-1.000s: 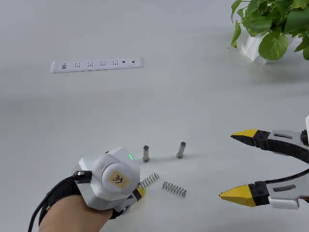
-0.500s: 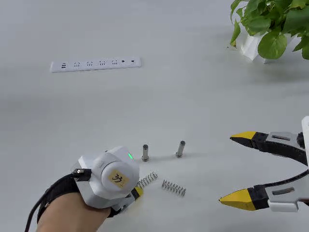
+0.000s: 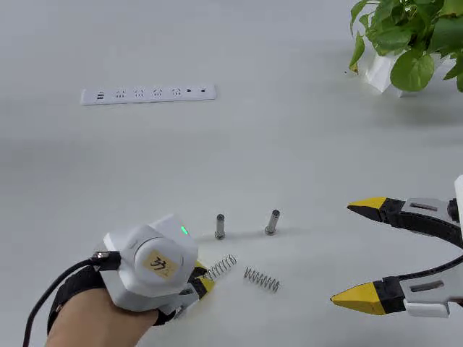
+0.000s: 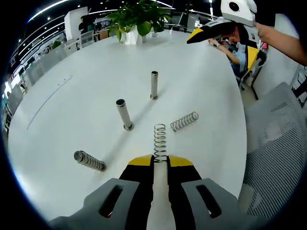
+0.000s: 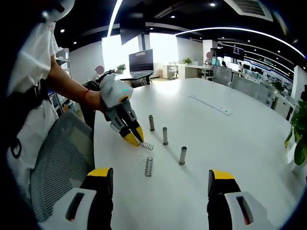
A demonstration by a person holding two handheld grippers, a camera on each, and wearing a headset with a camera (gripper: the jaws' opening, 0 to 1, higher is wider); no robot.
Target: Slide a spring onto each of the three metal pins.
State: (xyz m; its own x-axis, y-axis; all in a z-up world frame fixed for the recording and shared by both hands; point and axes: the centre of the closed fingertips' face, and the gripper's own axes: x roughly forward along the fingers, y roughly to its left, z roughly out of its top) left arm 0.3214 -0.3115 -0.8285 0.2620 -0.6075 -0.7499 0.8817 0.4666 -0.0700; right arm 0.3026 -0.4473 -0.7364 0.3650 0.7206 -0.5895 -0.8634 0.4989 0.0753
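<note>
Our left gripper [image 4: 159,162] pinches one end of a spring [image 4: 159,138] that lies flat, its long axis pointing straight ahead; our right gripper [image 5: 160,174] gapes wide.

Near pin [image 4: 123,114], far pin [image 4: 153,85] upright, bare; third pin [image 4: 89,161] sprung; loose spring [image 4: 184,121] flat beside pinched spring [image 4: 159,139]

The tabletop [image 3: 304,144] was smooth, matt and pale grey. The two upright pins [image 3: 220,225] [image 3: 272,222] at lower centre were polished metal with a soft gleam, and the spring [image 4: 159,136] nipped by the left gripper [image 4: 160,159] was thin bare wire. That gripper's shell at lower left was smooth, slightly glossy white plastic with a yellow paper label [image 3: 160,264] and what looked like a black cloth strap [image 3: 76,285], while the right gripper's [image 3: 360,251] fingers [image 3: 369,203] at lower right were matt black with smooth yellow tips.
</note>
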